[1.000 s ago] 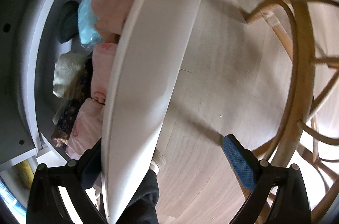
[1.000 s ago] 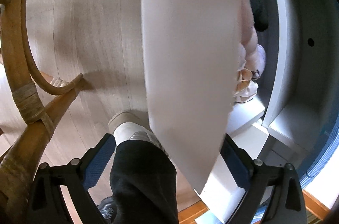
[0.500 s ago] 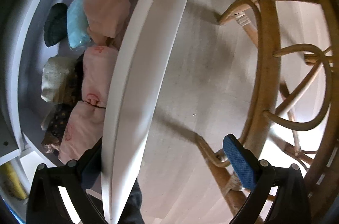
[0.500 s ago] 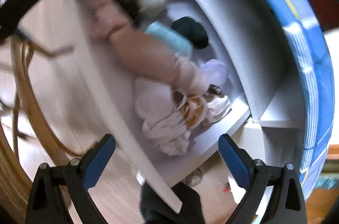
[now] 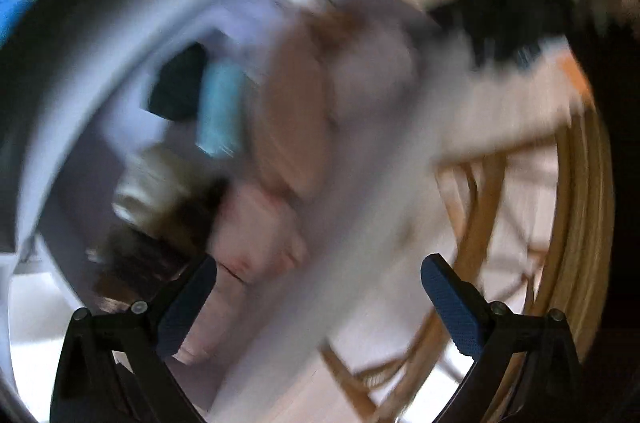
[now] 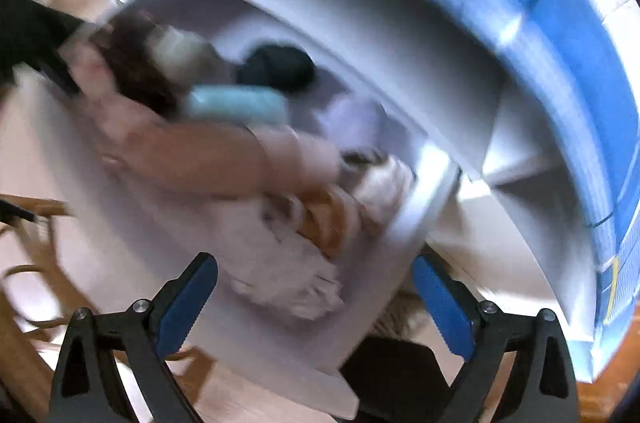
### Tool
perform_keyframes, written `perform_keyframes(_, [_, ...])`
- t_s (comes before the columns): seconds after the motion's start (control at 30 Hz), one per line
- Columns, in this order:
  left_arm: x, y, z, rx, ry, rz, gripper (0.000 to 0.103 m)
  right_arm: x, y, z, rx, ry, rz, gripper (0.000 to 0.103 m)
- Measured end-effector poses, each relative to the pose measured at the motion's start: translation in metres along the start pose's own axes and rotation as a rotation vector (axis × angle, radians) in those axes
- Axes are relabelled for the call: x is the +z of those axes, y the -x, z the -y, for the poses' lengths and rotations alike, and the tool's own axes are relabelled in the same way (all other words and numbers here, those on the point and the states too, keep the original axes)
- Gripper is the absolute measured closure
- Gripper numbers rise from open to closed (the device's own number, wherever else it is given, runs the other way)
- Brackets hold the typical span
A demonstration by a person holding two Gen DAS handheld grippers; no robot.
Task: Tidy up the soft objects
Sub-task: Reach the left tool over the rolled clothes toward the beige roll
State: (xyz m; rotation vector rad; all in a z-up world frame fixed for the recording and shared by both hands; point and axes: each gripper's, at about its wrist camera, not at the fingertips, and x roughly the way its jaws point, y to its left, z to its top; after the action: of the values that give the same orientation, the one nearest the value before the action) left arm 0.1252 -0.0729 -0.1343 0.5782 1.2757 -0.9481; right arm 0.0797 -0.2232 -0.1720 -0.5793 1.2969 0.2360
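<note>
- Clearly both tools are empty: the left gripper [image 5: 318,297] has its blue-padded jaws spread wide with nothing between them, and the right gripper [image 6: 314,297] is likewise wide apart and unloaded.
- Soft things lie packed in the white open drawer [image 6: 280,351]: a long peach rolled cloth [image 6: 192,159] runs along the front wall, a light-blue rolled cloth [image 6: 236,105] lies just behind it, and a dark navy bundle [image 6: 276,65] sits toward the back wall.
- At the right end of the drawer, a fluffy white-and-tan textile [image 6: 320,223] is heaped against the side wall.
- Judging by the packed drawer, sorting looks far along; the step in hand is probably choosing what to tidy or regrasp.
- Both views are badly smeared, so steadying the tools first would help; soft rolls should be pinched mid-body, with the pads coming down from above rather than ploughing neighbours aside.
- Only the left wrist view shows a pale pink folded fabric [image 5: 256,243] near the drawer's front wall by the left finger, and a curved rattan chair frame [image 5: 576,223] outside the drawer.
- Only the right wrist view shows the blue band [image 6: 540,3] above the white cabinet and the drawer's right end.
</note>
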Motion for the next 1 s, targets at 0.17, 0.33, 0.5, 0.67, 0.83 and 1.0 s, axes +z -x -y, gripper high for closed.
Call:
perform_keyframes(0.17, [0.003,0.001,-0.037,0.064,0.264,0.028,0.000,0.005,-0.038,-0.004,-0.090,-0.008,-0.110,0.003])
perform_keyframes(0.33, [-0.011,-0.033,-0.042,0.160,0.330,-0.109,0.000,0.010,-0.049,0.000,-0.058,-0.082,-0.142,0.003])
perform_keyframes(0.5, [-0.025,-0.047,-0.045,0.171,0.372,-0.216,0.000,0.006,-0.059,0.013,0.027,-0.179,-0.197,0.004])
perform_keyframes(0.67, [-0.035,-0.045,-0.044,0.133,0.404,-0.254,0.000,0.001,-0.067,0.016,0.089,-0.199,-0.243,0.004])
perform_keyframes(0.83, [-0.036,-0.049,-0.034,0.113,0.370,-0.297,0.000,-0.003,-0.066,0.010,0.133,-0.144,-0.278,0.003])
perform_keyframes(1.0, [-0.041,-0.052,-0.028,0.095,0.372,-0.349,0.000,0.002,-0.060,-0.015,0.207,-0.041,-0.285,0.003])
